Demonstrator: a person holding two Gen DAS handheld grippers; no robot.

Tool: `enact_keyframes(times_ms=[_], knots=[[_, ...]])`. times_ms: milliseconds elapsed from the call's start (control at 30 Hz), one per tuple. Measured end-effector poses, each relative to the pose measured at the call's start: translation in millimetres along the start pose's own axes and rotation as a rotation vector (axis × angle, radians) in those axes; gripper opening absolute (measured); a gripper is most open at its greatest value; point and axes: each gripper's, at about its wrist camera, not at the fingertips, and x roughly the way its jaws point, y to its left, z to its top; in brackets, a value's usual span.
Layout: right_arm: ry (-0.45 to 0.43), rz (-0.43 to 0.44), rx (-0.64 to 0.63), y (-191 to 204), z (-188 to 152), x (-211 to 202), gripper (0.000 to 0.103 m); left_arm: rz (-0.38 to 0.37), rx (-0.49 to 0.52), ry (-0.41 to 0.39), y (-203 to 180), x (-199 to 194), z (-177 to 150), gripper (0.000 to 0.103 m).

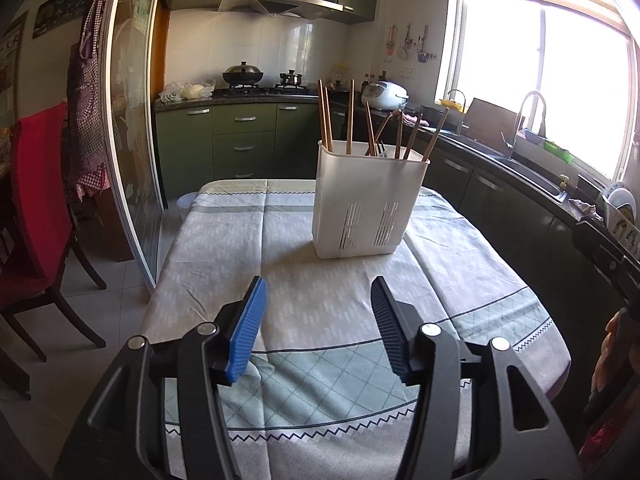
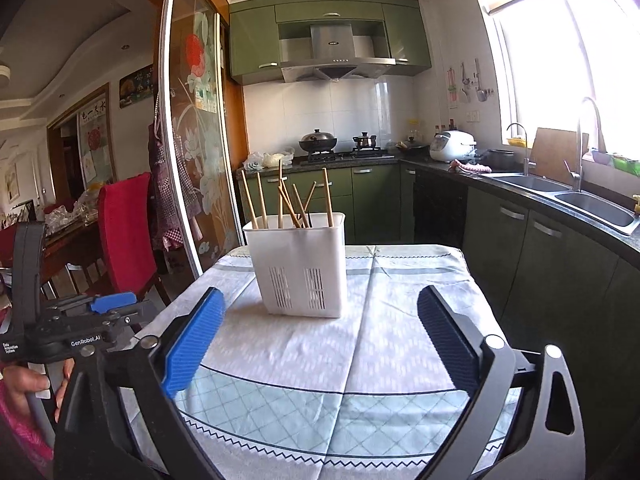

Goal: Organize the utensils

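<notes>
A white slotted utensil holder [image 1: 370, 204] stands upright toward the far edge of the cloth-covered table [image 1: 224, 248], with wooden chopsticks [image 1: 350, 122] leaning at mixed angles inside it; the left gripper [image 1: 318, 330] hovers over the near edge, released and holding nothing; the right gripper [image 2: 320, 344] likewise gapes wide and bare; a red chair [image 2: 126, 232] stands beside the table's left edge.

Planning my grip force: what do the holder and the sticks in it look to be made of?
Holder: looks like matte white plastic, thin walls with moulded vent slots, probably light. Sticks: likely bare wood or bamboo chopsticks, tan with a dull finish. A dark fork-like tip shows among them, material unclear.
</notes>
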Motion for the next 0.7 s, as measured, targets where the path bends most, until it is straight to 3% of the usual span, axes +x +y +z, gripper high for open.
enact_keyframes(times_ms=[100, 333, 433, 700], knots=[[-0.026, -0.017, -0.021, 5.8, -9.2, -16.0, 0.098, 0.023, -0.011, -0.034, 3.1, -12.2, -1.1, 0.062], [-0.015, -0.064, -0.031, 13.9, -23.8, -41.4, 0.098, 0.051, -0.017, -0.125, 1.3, -43.7, -5.2, 0.091], [-0.031, -0.079, -0.028, 14.4, -19.9, -47.3, 0.098, 0.039, -0.013, -0.140, -1.8, -53.8, -8.6, 0.096], [-0.046, -0.105, -0.046, 19.5, -21.2, -66.7, 0.098, 0.016, 0.008, -0.130, -12.1, -67.2, -14.3, 0.096]])
